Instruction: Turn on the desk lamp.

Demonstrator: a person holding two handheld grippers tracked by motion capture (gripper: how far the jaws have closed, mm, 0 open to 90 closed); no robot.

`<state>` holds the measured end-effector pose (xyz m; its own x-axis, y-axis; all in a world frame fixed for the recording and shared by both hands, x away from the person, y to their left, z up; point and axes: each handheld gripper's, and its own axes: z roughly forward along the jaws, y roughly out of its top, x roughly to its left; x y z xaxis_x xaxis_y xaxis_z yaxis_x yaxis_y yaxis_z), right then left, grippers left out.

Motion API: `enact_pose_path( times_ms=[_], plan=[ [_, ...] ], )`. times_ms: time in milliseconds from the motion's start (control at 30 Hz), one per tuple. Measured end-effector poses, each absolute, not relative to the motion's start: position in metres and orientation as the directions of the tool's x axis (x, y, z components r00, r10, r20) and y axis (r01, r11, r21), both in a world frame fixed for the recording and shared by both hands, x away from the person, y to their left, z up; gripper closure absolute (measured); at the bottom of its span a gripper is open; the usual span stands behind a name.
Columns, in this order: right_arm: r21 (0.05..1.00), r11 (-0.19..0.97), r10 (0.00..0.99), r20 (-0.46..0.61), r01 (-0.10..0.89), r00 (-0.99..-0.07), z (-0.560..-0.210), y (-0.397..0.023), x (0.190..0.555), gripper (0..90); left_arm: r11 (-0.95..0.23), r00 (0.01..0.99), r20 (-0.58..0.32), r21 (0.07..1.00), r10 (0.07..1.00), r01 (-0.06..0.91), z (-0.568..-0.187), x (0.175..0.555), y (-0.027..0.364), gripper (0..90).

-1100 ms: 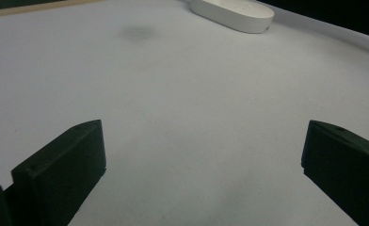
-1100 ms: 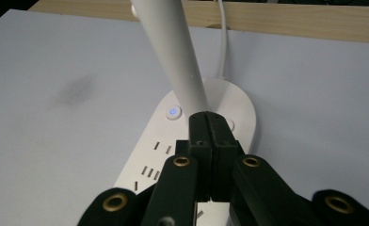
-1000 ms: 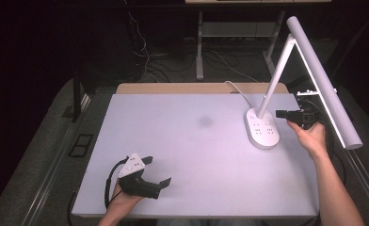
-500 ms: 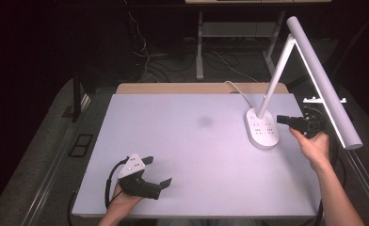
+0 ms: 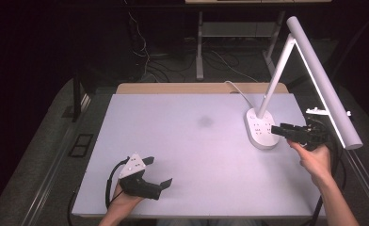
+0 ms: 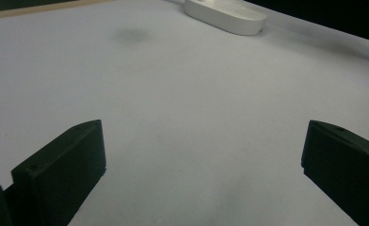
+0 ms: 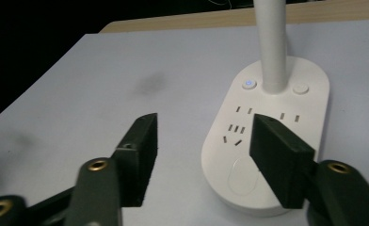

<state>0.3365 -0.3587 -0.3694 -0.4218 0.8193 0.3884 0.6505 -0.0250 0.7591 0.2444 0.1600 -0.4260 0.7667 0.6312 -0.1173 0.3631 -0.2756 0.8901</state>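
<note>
A white desk lamp stands at the table's right, with an oval base (image 5: 259,128) carrying sockets and two buttons, a slanted post (image 5: 277,70) and a long bar head (image 5: 324,80). My right gripper (image 5: 276,130) hovers at the base's right edge, open, with nothing between its fingers. In the right gripper view the gripper (image 7: 201,139) points at the base (image 7: 286,99); the right jaw is over the sockets, and a blue-lit button (image 7: 249,84) sits left of the post (image 7: 271,42). My left gripper (image 5: 160,170) rests open at the front left, jaws wide apart (image 6: 201,141) over bare table.
A dark smudge (image 5: 204,121) marks the white table top near its middle. The lamp's cable (image 5: 236,89) runs off the back edge. The lamp head overhangs my right hand (image 5: 314,160). Table legs and cables stand on the dark floor behind.
My right gripper has slid a little toward the table's front along the lamp base's right edge. The left gripper has stayed put.
</note>
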Motion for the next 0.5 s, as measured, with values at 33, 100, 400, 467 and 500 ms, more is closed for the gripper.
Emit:
enact_pose_path(
  times_ms=[33, 100, 400, 467, 500],
  plan=[
    [0.766, -0.021, 0.816, 0.384, 0.643, -0.431, -0.368, -0.356, 0.331, 26.8, -0.275, 0.767, -0.118, 0.89, 0.631, 0.363, -0.426, 0.244, 0.16, 0.0],
    [0.772, -0.014, 0.807, 0.385, 0.636, -0.449, -0.368, -0.354, 0.326, 16.1, -0.275, 0.767, -0.119, 0.89, 0.631, 0.364, -0.426, 0.244, 0.16, 0.0],
    [0.782, 0.028, 0.765, 0.385, 0.623, -0.517, -0.375, -0.343, 0.308, 0.0, -0.276, 0.77, -0.118, 0.891, 0.627, 0.361, -0.426, 0.243, 0.159, 0.0],
    [0.786, 0.032, 0.751, 0.389, 0.618, -0.534, -0.377, -0.339, 0.304, 0.0, -0.275, 0.769, -0.119, 0.891, 0.628, 0.361, -0.426, 0.243, 0.159, 0.0],
    [0.79, 0.04, 0.743, 0.386, 0.612, -0.547, -0.379, -0.336, 0.3, 0.0, -0.275, 0.77, -0.118, 0.891, 0.628, 0.361, -0.426, 0.244, 0.159, 0.0]
  ],
)
